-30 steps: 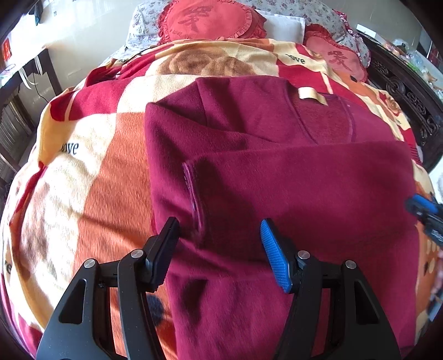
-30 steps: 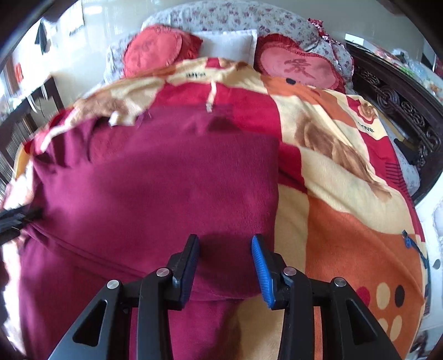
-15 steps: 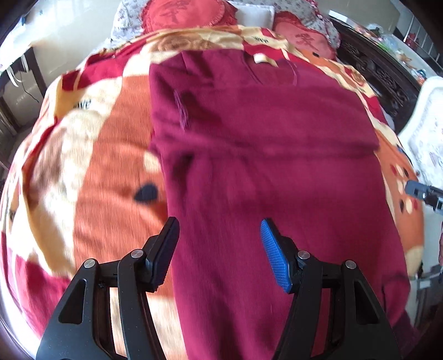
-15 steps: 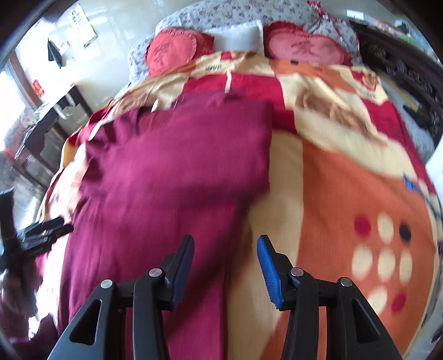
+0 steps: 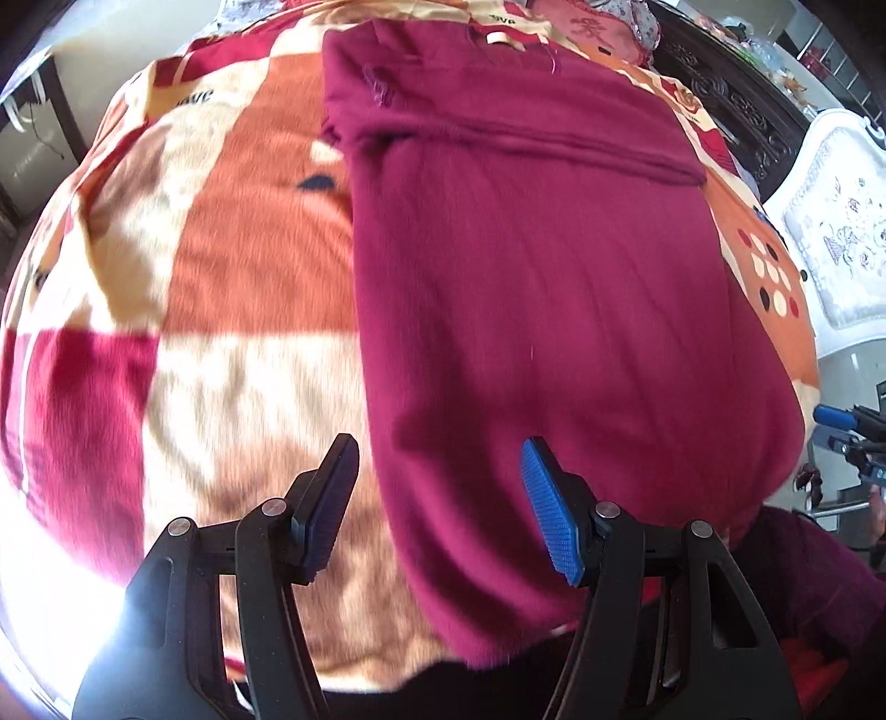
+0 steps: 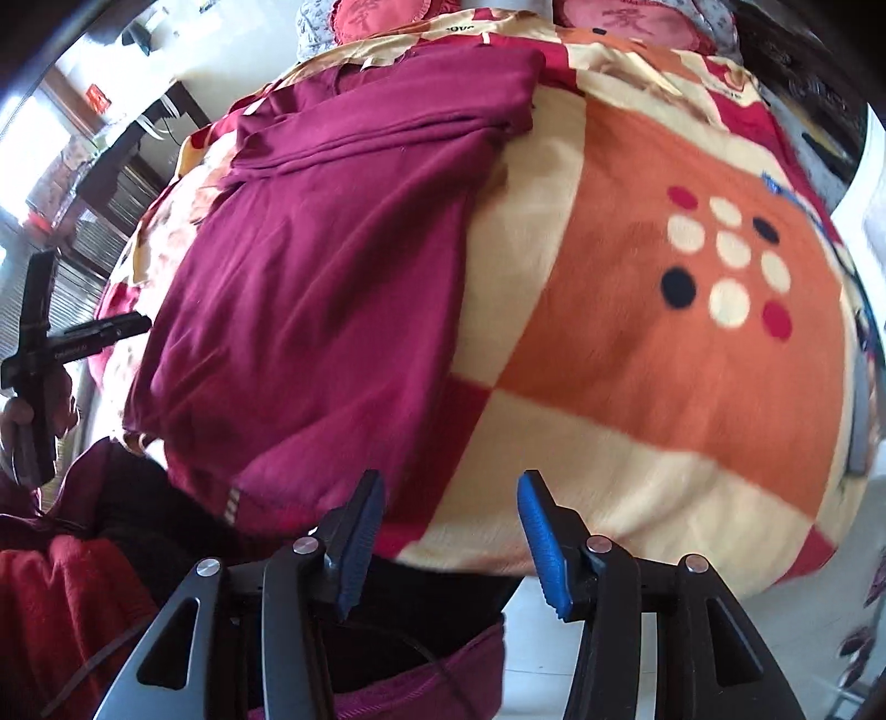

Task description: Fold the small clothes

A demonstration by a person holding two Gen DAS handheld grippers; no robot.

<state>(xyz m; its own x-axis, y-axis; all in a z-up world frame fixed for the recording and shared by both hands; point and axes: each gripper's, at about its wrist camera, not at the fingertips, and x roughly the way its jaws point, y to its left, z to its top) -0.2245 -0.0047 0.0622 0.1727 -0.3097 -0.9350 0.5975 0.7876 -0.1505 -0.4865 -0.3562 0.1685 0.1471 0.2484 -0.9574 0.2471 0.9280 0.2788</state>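
Observation:
A maroon long-sleeved garment (image 5: 554, 288) lies lengthwise on a patterned blanket (image 5: 232, 266), its sleeves folded across the upper part; in the right wrist view the same garment (image 6: 310, 288) runs down to the bed's near edge. My left gripper (image 5: 437, 498) hovers open above the garment's left hem corner, nothing between its pads. My right gripper (image 6: 448, 526) is over the blanket edge just right of the hem; its jaws are opening and hold nothing. Each gripper shows at the rim of the other's view: right gripper (image 5: 847, 426), left gripper (image 6: 66, 343).
Red round cushions (image 6: 376, 16) and a floral pillow sit at the head of the bed. A dark carved wooden frame (image 5: 736, 116) runs along the right side, a white padded piece (image 5: 836, 221) beyond it. A dark desk (image 6: 127, 149) stands left. The person's maroon sleeve (image 5: 803, 581) shows below.
Both grippers have pulled back from the folded sleeves toward the near hem at the bed's edge. The right gripper's jaws have widened. The garment lies as before.

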